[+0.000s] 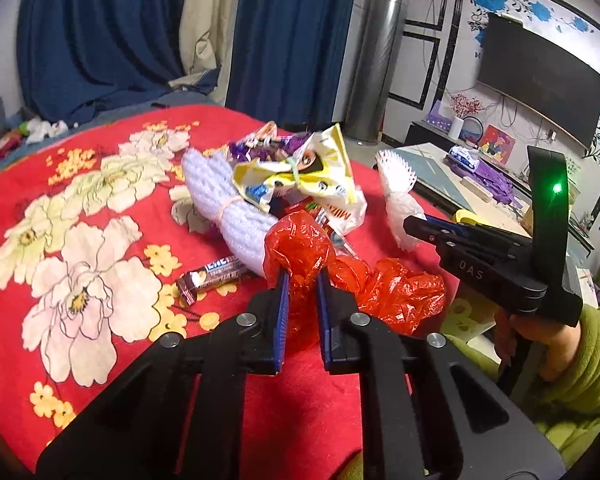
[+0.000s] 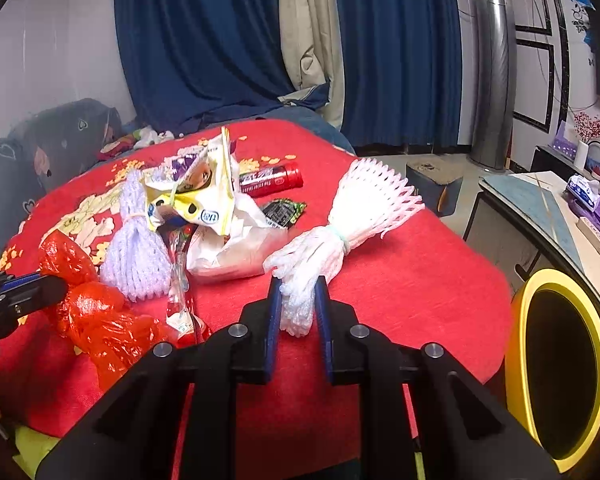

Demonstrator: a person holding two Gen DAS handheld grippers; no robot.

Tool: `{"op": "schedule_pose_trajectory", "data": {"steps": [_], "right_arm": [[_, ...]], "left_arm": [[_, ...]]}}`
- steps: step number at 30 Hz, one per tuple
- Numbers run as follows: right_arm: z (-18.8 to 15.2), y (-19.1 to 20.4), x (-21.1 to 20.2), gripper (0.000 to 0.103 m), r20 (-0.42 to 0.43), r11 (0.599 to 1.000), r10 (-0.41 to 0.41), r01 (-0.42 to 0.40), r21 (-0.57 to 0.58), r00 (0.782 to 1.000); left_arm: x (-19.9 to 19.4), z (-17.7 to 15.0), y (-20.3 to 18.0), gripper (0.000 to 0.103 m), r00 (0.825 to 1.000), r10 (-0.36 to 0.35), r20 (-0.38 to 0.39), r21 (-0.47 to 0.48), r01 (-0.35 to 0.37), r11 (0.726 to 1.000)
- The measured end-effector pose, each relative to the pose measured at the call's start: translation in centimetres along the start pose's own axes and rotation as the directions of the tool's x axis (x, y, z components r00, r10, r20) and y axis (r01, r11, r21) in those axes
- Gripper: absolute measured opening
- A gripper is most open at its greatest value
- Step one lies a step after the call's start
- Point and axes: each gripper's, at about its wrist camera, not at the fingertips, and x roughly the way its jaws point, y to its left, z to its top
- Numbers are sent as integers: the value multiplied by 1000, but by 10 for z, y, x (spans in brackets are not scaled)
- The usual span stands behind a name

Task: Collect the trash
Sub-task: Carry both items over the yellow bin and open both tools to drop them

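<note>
Red flowered cloth [image 1: 60, 208] covers the table, with blue curtains [image 1: 100, 32] behind. From left to right are noted: a chocolate bar wrapper [image 1: 212, 274], a tied lilac foam net [image 1: 228, 216], crumpled snack bags [image 1: 300, 172], a red plastic bag [image 1: 300, 248], and a white foam net [image 2: 364, 208].

Left gripper [image 1: 302, 280]: jaws closed almost fully on a gathered fold of the red plastic bag. Film is thin, crinkly and slippery; judged nearly weightless, best pinched at a bunched part.

Right gripper [image 2: 298, 284]: jaws closed on the narrow end of the white foam net. Foam is soft and springy; the tied waist is judged the firmest hold.

A yellow-rimmed bin [image 2: 560, 360] is seen at far right.
</note>
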Motion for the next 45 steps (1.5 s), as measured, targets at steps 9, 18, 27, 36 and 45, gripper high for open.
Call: {"op": "schedule_pose_trajectory", "data": {"steps": [9, 18, 27, 36, 45], "right_arm": [[4, -17, -30, 16, 50, 999, 38, -39, 10, 998], [6, -43, -64, 16, 102, 1000, 10, -12, 16, 995], [1, -69, -88, 16, 124, 999, -42, 37, 39, 991], [-5, -92, -114, 16, 148, 992, -107, 96, 80, 983], [-15, -131, -134, 16, 139, 972, -207, 186, 146, 968]], "left_arm": [[-9, 16, -19, 7, 998, -12, 61, 42, 10, 999], [2, 39, -48, 7, 996, -28, 82, 108, 19, 994], [21, 59, -84, 7, 994, -59, 94, 183, 41, 982], [47, 74, -122, 7, 989, -113, 92, 206, 92, 974], [73, 78, -157, 7, 987, -151, 53, 220, 136, 966]]}}
